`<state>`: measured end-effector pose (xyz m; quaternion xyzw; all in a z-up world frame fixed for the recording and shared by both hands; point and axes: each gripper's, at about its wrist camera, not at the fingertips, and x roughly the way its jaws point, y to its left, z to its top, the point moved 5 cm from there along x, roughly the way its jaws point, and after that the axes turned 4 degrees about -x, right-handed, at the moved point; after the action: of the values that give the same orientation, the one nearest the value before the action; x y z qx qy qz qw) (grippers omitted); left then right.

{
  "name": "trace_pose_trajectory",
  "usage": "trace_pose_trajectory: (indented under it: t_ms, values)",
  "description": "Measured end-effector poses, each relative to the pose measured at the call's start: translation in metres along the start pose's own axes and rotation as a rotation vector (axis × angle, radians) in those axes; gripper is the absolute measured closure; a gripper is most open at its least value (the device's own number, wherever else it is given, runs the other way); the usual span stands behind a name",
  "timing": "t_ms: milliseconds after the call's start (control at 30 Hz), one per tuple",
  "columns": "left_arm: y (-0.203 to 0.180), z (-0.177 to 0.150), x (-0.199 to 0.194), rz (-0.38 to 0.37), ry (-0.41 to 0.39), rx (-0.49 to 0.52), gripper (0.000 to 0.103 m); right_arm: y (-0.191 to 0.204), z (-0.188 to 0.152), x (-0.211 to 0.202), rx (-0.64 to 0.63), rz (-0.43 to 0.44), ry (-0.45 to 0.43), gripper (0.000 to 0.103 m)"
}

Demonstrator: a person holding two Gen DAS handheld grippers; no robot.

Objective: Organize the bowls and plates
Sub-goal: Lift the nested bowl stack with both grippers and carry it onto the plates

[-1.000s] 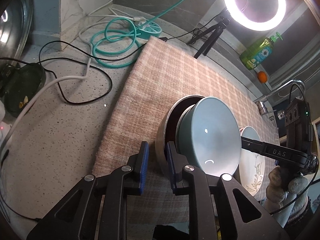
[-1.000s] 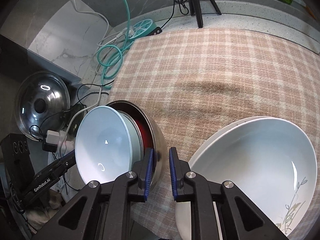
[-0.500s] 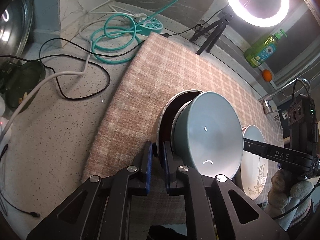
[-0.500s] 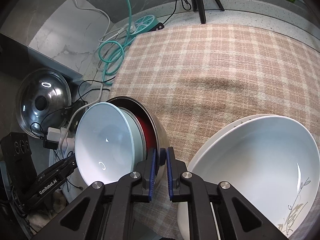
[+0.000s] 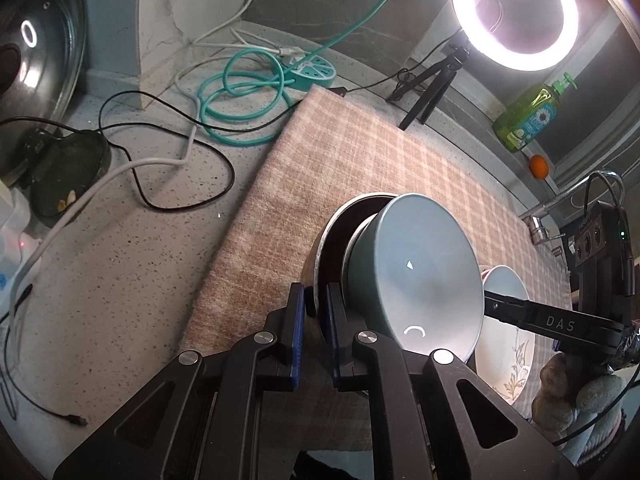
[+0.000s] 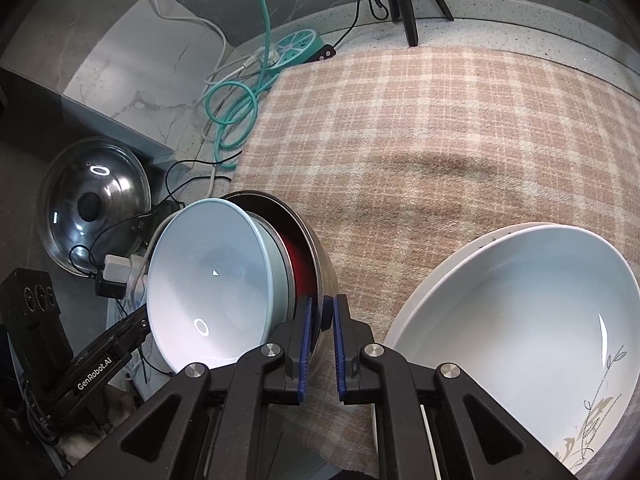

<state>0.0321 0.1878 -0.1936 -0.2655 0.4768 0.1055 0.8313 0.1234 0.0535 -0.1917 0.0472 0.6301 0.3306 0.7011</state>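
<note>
Both grippers pinched opposite rims of the steel bowl [image 6: 320, 276], probably to carry the nested stack as 1 load: the left gripper [image 5: 316, 312] and right gripper [image 6: 321, 320] each clenched its wall. The blue bowl [image 6: 208, 284] sat tilted inside, above the cloth [image 6: 420, 140], near the plates [image 6: 512, 320].

- Bowl [image 6: 208, 292]: pale blue.
- Steel bowl [image 6: 320, 276]: silver, red inside.
- Plate [image 6: 520, 328]: white, grey leaf sprig.
- Cloth [image 6: 440, 120]: pink-beige plaid.
- Surface [image 5: 120, 280]: speckled grey.
</note>
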Motion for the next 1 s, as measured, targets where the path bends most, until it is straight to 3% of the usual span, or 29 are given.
trace_pose_trajectory:
  t_ms: [500,1000]
  values:
    - [-0.021,0.005,-0.018,-0.021,-0.029,0.014,0.094,0.003,0.008,-0.035,-0.031,-0.007,-0.056,0.094]
    - [-0.068,0.002,-0.028,-0.060,-0.049,0.086,0.094,-0.022,-0.003,-0.079,0.001,-0.021,-0.120,0.094]
